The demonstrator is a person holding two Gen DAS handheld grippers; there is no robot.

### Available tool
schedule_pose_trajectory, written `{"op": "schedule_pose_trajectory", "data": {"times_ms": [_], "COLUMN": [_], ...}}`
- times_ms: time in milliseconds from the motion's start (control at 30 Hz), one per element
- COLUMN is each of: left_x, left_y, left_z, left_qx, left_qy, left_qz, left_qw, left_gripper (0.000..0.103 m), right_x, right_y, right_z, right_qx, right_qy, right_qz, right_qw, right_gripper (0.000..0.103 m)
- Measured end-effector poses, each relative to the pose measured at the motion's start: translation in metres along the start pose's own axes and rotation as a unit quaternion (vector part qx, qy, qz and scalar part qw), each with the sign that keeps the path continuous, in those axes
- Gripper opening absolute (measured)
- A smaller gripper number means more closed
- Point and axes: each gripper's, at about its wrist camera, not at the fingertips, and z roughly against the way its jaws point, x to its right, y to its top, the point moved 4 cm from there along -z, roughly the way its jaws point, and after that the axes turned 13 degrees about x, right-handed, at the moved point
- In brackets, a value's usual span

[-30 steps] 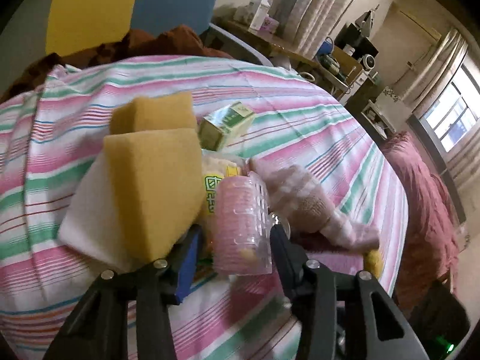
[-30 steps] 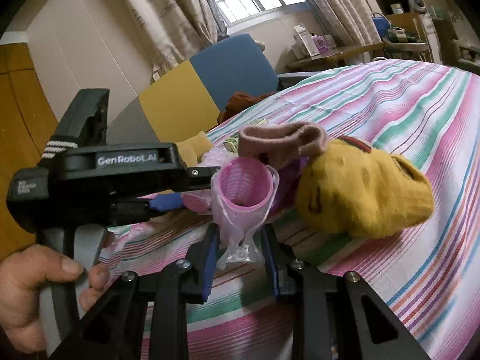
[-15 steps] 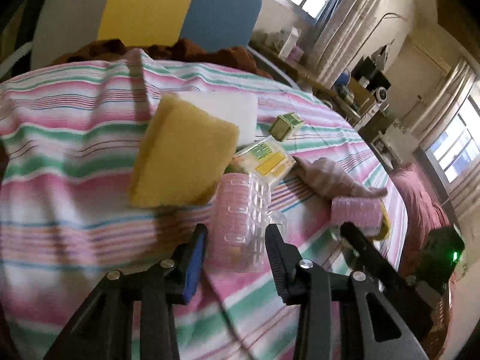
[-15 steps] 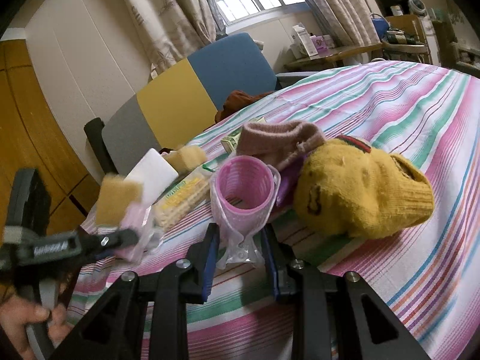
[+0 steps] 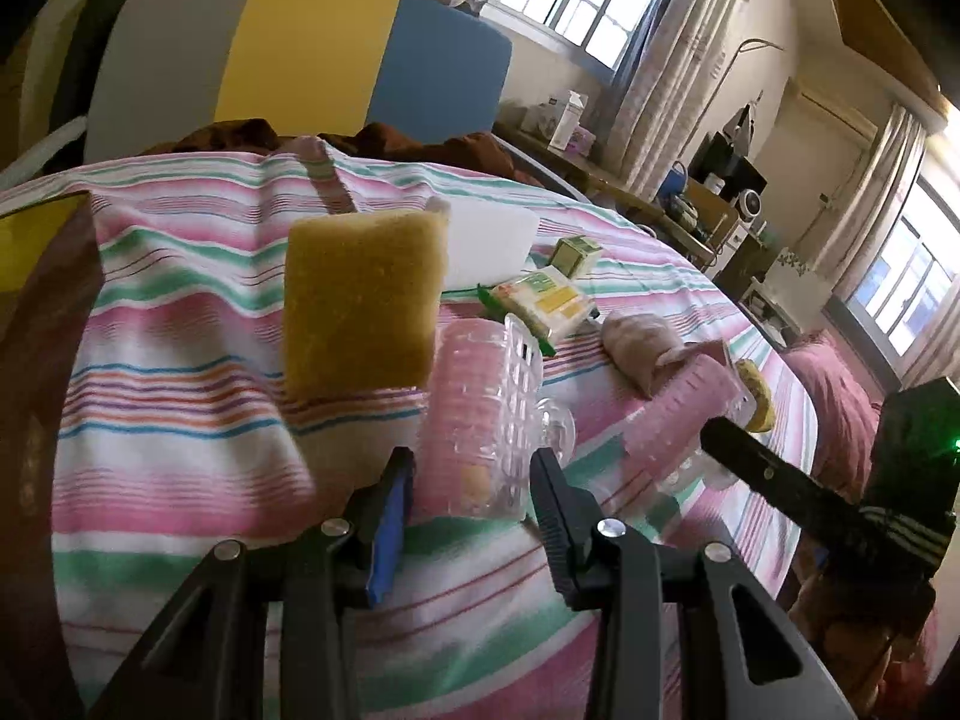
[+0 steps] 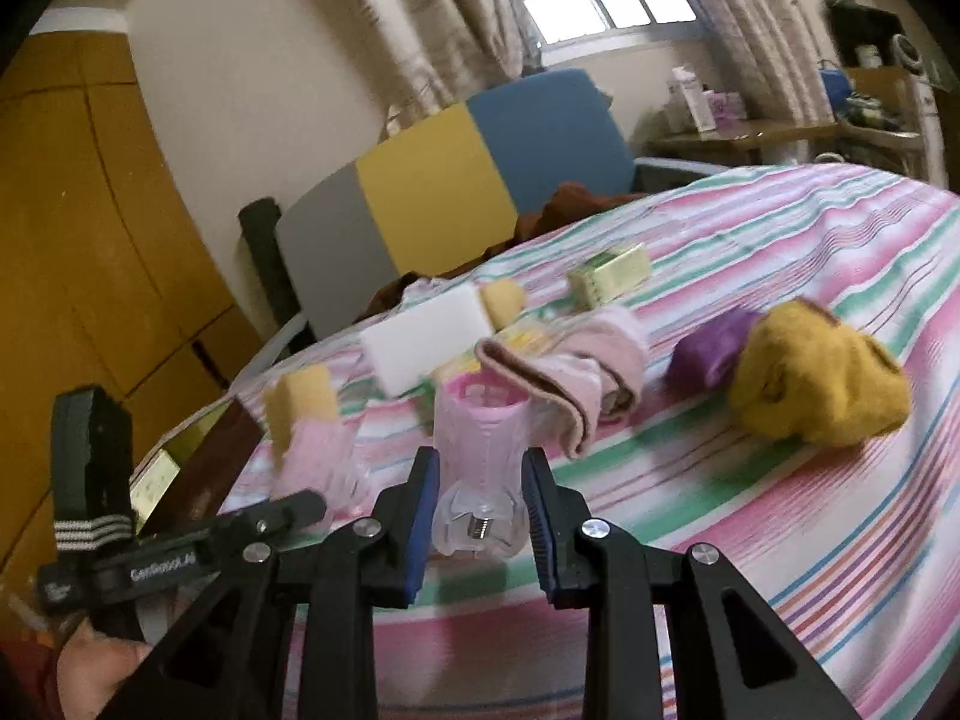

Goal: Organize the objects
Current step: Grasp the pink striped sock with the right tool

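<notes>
My left gripper (image 5: pixel 471 474) is shut on a pink hair roller in clear plastic wrap (image 5: pixel 480 414), held over the striped cloth; a yellow sponge (image 5: pixel 360 300) rides against the roller's upper left. My right gripper (image 6: pixel 480 486) is shut on a second wrapped pink roller (image 6: pixel 480 444). In the left wrist view this second roller (image 5: pixel 690 408) and the right gripper's finger (image 5: pixel 774 480) show at the right. In the right wrist view the left gripper (image 6: pixel 300 501) with its roller (image 6: pixel 312 456) and sponge (image 6: pixel 300 408) sits low at the left.
On the striped bed cover (image 6: pixel 750 516) lie a white foam block (image 6: pixel 420 342), a green box (image 6: pixel 609 276), a snack packet (image 5: pixel 540 300), a pink sock (image 6: pixel 588 378), a purple cloth (image 6: pixel 714 348) and a yellow sock (image 6: pixel 816 384). A multicoloured headboard (image 5: pixel 300 54) stands behind.
Both grippers have drawn back toward the near edge with their rollers. The left gripper has pulled away from the pile, and the sponge has come along with its roller.
</notes>
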Motion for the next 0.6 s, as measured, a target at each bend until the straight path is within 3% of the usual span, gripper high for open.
{"op": "schedule_pose_trajectory", "data": {"times_ms": [267,400,467,533,600], "left_x": [-0.007,-0.001,0.006,0.015,0.026], "left_y": [0.0,0.006,0.008,0.009,0.01], "left_z": [0.005,0.013,0.022,0.029,0.035], "left_qx": [-0.006,0.005,0.016,0.026,0.031], "left_qy": [0.0,0.005,-0.006,-0.009,-0.017], "left_qz": [0.015,0.001,-0.013,-0.035,-0.056], "left_qw": [0.9999,1.0,0.9998,0.999,0.9978], "left_gripper": [0.04,0.07,0.078,0.08,0.08], "right_x": [-0.023,-0.028,-0.026,-0.022,-0.018], "right_y": [-0.02,-0.028,-0.027,-0.023,-0.018], "right_z": [0.0,-0.001,0.005,0.018,0.028], "right_qx": [-0.026,-0.047,-0.042,-0.027,-0.019], "right_qy": [0.025,0.018,0.022,0.025,0.02], "right_qz": [-0.009,-0.02,-0.037,-0.056,-0.065], "right_qw": [0.999,0.999,0.998,0.998,0.998], "right_gripper": [0.029,0.032,0.045,0.068,0.069]}}
